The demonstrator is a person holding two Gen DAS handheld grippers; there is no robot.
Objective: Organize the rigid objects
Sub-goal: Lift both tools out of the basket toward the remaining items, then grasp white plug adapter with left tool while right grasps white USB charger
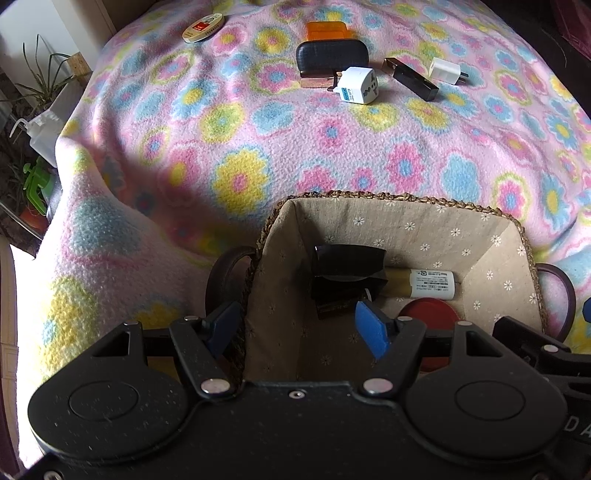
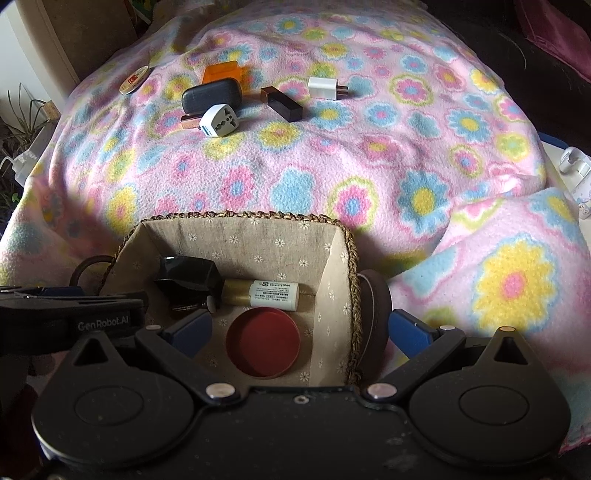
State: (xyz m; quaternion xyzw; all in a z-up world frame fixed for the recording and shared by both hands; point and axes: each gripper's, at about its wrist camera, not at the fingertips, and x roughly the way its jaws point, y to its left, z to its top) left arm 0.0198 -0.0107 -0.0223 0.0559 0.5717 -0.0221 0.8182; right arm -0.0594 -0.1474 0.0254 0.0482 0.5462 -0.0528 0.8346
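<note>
Straddling the basket's (image 1: 402, 197) left wall, the left claw (image 1: 299, 330) stands part open with nothing between its pads: one blue pad sits outside by the handle, the other inside over the lining. In the left wrist view the things still to be sorted lie well ahead and a little to the right, across the flowered blanket (image 1: 258, 140). Nearest in that cluster is the white adapter (image 1: 356, 85), just before the dark case (image 1: 331, 57), whose long axis runs left to right. The black bar (image 1: 412, 78) lies on a slant, its gold-tipped end pointing up-left and away. The small charger (image 1: 446, 70) points its prongs right. A round tin (image 1: 203, 27) sits apart, far left.

In the right wrist view the right claw (image 2: 301, 332) also stands open and empty, one pad inside the basket (image 2: 243, 215), the other outside its right wall. The bar (image 2: 282, 103) and charger (image 2: 324, 88) lie almost straight ahead of it, the adapter (image 2: 219, 120) and case (image 2: 211, 95) left of centre. By that, the right hand looks better placed for the bar or charger, the left for the tin. The bar's slant would likely call for a turn of the wrist to grip across it.
</note>
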